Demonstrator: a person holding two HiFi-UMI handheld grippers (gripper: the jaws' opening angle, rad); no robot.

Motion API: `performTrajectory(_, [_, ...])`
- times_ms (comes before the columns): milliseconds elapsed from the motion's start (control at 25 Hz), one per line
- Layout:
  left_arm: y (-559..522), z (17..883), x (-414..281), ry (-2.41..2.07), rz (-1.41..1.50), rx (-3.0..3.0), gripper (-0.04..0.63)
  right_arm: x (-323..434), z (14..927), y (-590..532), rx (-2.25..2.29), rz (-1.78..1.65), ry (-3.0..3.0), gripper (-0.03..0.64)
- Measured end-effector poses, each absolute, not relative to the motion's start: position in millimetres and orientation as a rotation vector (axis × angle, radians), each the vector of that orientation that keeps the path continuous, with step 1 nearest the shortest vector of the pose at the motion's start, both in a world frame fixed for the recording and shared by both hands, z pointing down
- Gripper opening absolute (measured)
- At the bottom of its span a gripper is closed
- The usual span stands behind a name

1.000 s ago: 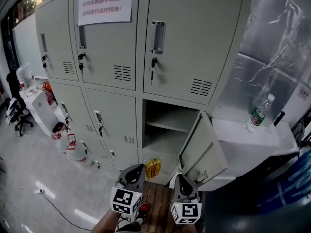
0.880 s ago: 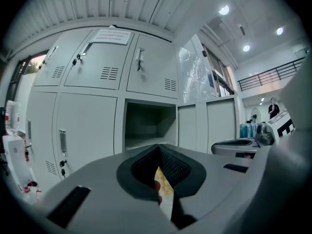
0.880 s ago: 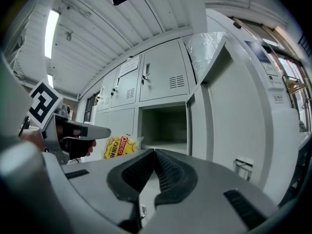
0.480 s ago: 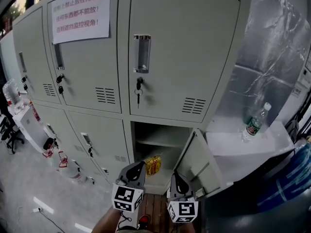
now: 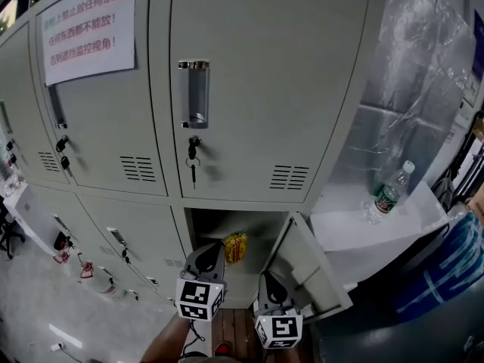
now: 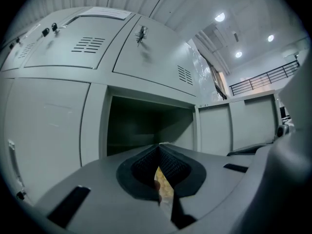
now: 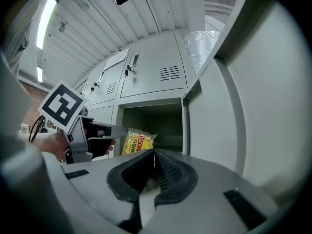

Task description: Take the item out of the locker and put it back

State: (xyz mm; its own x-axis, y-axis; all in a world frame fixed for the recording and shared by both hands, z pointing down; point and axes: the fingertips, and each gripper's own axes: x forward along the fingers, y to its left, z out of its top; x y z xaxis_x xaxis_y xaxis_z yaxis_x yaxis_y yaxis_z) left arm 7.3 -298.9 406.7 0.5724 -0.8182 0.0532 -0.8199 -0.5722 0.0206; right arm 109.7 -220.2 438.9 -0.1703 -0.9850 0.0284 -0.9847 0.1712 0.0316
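Note:
A yellow snack bag (image 5: 235,246) hangs at the mouth of the open lower locker compartment (image 5: 261,224). My left gripper (image 5: 215,252) is shut on the bag's edge. In the left gripper view a thin strip of the bag (image 6: 164,186) shows between the closed pads, with the dark compartment (image 6: 146,128) straight ahead. The right gripper view shows the bag (image 7: 138,141) in the left gripper (image 7: 117,130), in front of the opening. My right gripper (image 5: 267,281) is beside it, near the open door (image 5: 306,267). Its jaws (image 7: 154,153) are shut with nothing in them.
The compartment's door swings out to the right. Closed lockers with keys (image 5: 193,159) in their locks fill the wall above and left, and one bears a paper notice (image 5: 87,29). A water bottle (image 5: 386,195) stands on a white ledge (image 5: 393,225) at the right.
The view has closed in on the lockers. Both grippers have moved forward toward the open compartment, with the yellow bag still held in the left one.

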Motion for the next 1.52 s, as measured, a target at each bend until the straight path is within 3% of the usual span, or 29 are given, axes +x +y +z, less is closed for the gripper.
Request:
performTrajectory(600, [-385.0, 401.2, 42.5, -1.433, -0.008, 2.739, 0.021, 125.5, 448.5, -243.3, 2.043, 0.010, -2.288, 0.018])
performTrajectory(1520, [-406.8, 466.2, 43.7, -1.690, 0.385, 2.727, 0.023, 127.0, 457.5, -252.4, 2.031, 0.044, -2.297, 0.018])
